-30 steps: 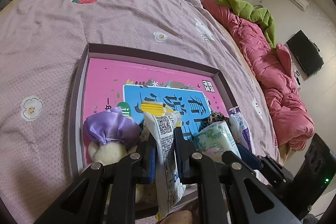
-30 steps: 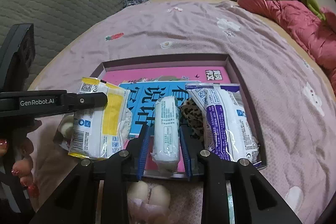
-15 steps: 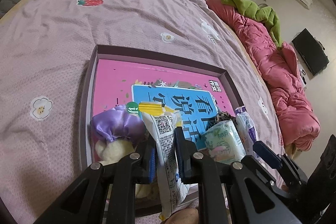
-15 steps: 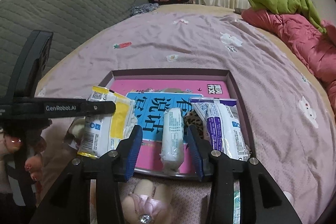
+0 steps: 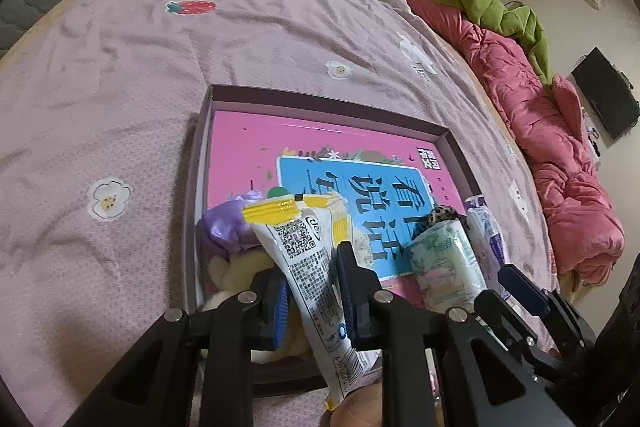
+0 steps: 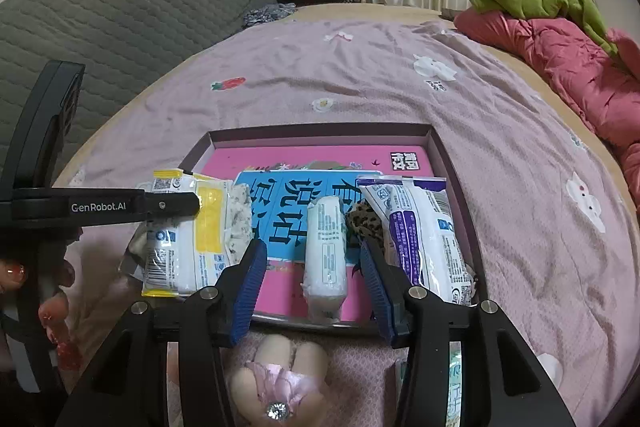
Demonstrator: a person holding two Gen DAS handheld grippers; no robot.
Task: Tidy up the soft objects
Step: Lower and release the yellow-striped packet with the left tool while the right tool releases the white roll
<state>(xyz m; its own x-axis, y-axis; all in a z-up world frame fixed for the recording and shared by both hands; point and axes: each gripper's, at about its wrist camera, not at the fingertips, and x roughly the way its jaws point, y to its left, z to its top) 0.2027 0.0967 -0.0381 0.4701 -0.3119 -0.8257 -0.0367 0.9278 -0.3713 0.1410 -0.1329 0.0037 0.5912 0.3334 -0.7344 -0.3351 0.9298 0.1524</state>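
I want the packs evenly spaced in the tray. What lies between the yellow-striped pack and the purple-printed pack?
In the right wrist view: the small white pack and a leopard-print item, on the pink-and-blue tray floor.

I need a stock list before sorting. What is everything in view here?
tray: one, purple rim, pink and blue printed floor, on the bed
yellow-striped pack: one, white and yellow, at the tray's left end
small pack: one, white, mid-tray
purple-printed pack: one, white and purple, tray's right side
leopard-print item: one, brown spotted, between the last two
plush toy: one, cream with lilac fabric, tray's left corner
pink quilt: one, bed's right edge
left gripper: black, blue pads, jaws opening around the yellow-striped pack
right gripper: black, blue pads, jaws opening either side of the small pack, apart from it
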